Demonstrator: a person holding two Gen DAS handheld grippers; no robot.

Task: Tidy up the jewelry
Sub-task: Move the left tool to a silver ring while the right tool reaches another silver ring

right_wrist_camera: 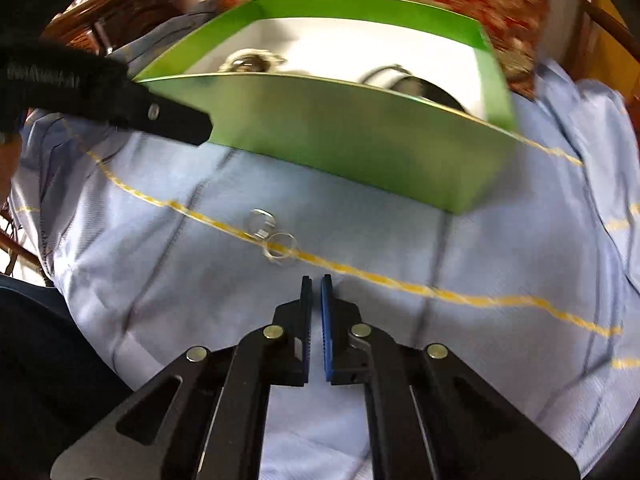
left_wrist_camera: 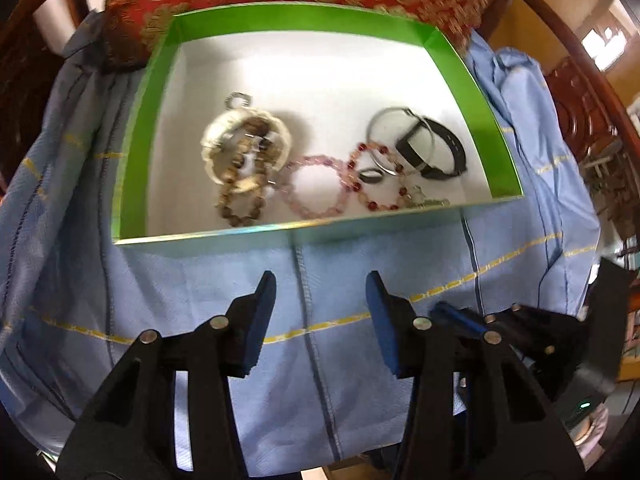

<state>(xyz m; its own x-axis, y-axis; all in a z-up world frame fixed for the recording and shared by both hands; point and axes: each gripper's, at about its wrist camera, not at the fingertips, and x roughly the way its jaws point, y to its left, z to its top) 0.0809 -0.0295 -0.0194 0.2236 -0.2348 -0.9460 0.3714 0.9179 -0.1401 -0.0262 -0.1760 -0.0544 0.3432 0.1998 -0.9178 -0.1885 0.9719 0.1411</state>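
Left wrist view: the left gripper (left_wrist_camera: 322,280) hangs spread and empty over the blue cloth (left_wrist_camera: 200,280), short of one green box (left_wrist_camera: 136,140) holding three bead bracelets (left_wrist_camera: 316,192), a metal bangle (left_wrist_camera: 400,140) and a black watch (left_wrist_camera: 444,148).

Right wrist view: the right gripper (right_wrist_camera: 317,280) is pressed together, empty; two silver rings (right_wrist_camera: 272,236) lie on the cloth just ahead of it.

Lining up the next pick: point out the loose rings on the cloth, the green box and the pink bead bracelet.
loose rings (right_wrist_camera: 276,240): right wrist view, where the hoops meet.
green box (right_wrist_camera: 340,136): right wrist view, near wall.
pink bead bracelet (left_wrist_camera: 289,196): left wrist view, left beads.
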